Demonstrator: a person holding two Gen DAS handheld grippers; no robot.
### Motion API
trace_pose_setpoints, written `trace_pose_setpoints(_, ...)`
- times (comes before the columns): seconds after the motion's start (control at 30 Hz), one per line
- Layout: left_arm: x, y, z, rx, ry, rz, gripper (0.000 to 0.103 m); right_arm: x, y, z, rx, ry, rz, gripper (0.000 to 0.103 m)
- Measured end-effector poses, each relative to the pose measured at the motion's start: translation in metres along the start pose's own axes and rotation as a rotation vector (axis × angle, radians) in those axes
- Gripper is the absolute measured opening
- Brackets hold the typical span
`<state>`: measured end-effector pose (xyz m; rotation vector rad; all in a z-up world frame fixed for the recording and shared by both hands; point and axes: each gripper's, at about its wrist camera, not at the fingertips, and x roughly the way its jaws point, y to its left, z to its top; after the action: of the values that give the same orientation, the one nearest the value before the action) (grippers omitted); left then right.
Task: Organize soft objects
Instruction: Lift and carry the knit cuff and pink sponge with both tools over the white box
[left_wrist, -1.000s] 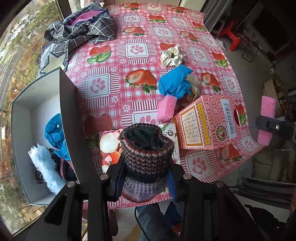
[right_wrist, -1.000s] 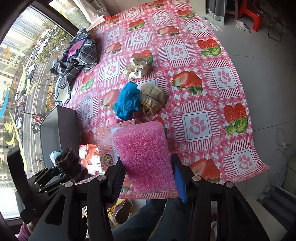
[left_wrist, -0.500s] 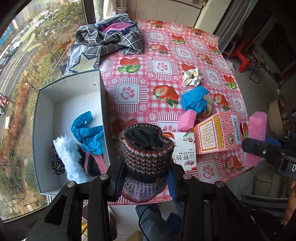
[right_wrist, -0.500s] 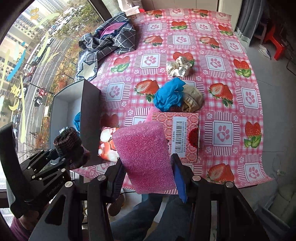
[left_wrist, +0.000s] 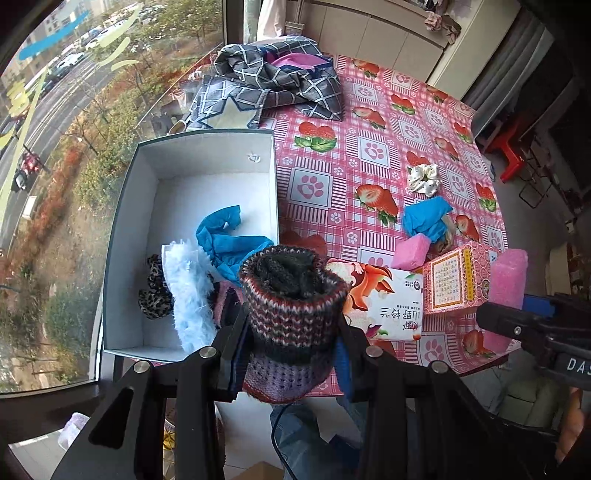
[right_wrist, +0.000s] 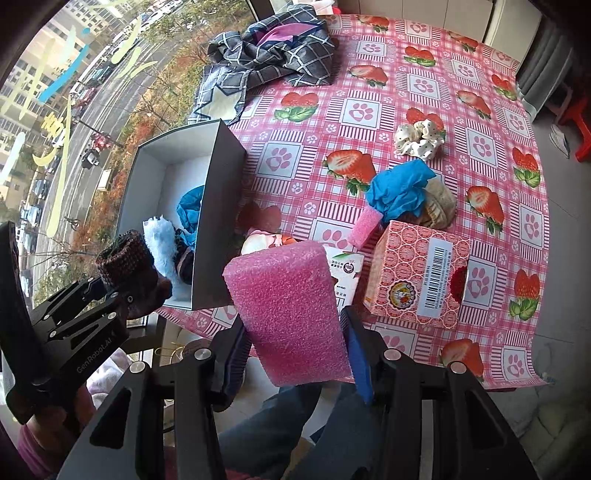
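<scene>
Gaping striped knit cuff (left_wrist: 291, 295) (fuzzy)

Patterned pink carton (right_wrist: 415, 273) beside tissue pack (left_wrist: 384, 302); strawberry tablecloth (right_wrist: 369, 110) beneath.

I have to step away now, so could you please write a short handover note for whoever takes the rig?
Left gripper: jaws shut on a knit sock, held by the near end of the box.
Right gripper: jaws shut on a pink foam block, held over the table's near edge.
Done: blue cloth, fluffy white piece and leopard scrunchie lie in the box.
Left: drop both held items in, then the white scrunchie, blue glove, tan cloth and small foam.
</scene>
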<state>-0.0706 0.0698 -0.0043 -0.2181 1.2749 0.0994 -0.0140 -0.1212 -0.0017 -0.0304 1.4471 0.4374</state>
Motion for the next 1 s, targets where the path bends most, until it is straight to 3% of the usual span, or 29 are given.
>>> trace_pose_setpoints(1.0, -0.008, 0.023, -0.007, -0.061, -0.016, 0.002, 0.042, 0.005, 0.023, -0.001, -0.031, 0.029, -0.001, 0.049)
